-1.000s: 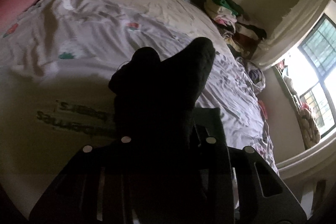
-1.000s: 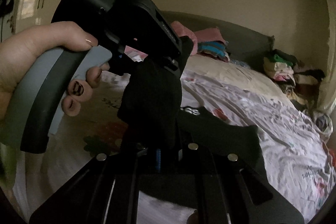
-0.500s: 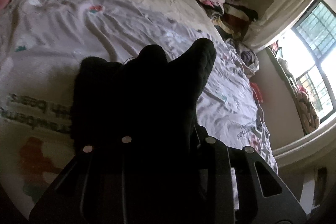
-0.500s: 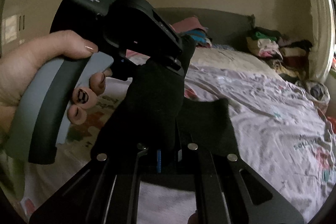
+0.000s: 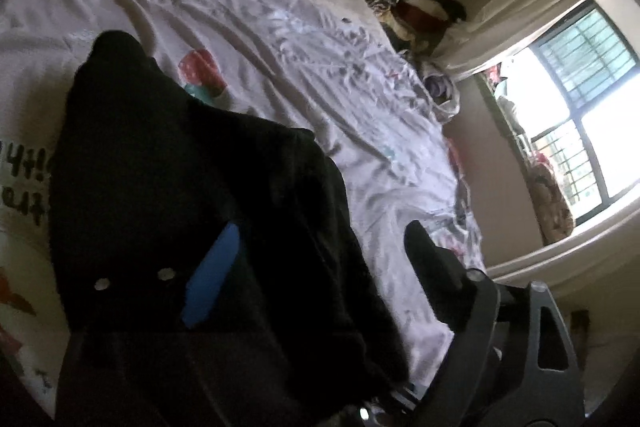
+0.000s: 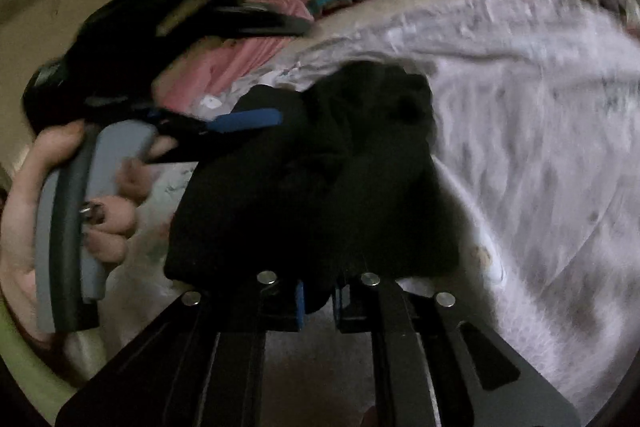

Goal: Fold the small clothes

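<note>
Soft, limp black knit garment (image 6: 320,179), light and floppy.
Right gripper (image 6: 318,301) pinches its lower-centre edge; left gripper (image 5: 320,267), just opened, releases it.

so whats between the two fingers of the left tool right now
In the left wrist view the left tool has just opened wide. The black garment drapes over its blue-padded finger into the gap; the rest shows only bedsheet. The far finger stands clear.
</note>
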### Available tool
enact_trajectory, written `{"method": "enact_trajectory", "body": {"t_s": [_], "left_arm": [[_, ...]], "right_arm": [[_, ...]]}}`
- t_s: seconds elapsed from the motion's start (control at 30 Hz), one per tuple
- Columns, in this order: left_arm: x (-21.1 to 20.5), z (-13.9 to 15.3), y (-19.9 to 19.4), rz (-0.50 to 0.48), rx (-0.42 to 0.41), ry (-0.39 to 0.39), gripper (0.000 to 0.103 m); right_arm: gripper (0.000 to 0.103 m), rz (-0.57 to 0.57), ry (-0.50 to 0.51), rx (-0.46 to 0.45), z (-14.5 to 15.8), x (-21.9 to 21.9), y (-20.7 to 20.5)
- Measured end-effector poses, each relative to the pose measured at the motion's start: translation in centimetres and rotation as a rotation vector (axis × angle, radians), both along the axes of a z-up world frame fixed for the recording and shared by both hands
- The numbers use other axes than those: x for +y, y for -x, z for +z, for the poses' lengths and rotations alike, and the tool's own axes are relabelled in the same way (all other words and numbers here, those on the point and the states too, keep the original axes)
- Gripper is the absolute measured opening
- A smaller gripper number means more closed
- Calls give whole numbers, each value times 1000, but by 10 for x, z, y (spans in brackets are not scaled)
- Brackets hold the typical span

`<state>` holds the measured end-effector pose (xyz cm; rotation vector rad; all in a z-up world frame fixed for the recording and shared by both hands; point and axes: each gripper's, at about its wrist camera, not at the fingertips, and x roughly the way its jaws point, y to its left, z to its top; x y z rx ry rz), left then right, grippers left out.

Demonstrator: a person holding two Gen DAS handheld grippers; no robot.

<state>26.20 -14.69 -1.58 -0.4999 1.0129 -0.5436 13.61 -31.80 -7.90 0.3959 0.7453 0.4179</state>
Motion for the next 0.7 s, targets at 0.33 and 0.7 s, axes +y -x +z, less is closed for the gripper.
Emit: {"method": "enact_trajectory", "body": {"t_s": [0.33, 0.7], "left_arm": [[63, -7, 38, 163, -99, -152, 81], [61, -27, 52, 141, -118, -293, 81]], "right_arm": [[76, 68, -139, 39, 27, -25, -10], [75, -24, -21, 210, 31, -25, -123]]}}
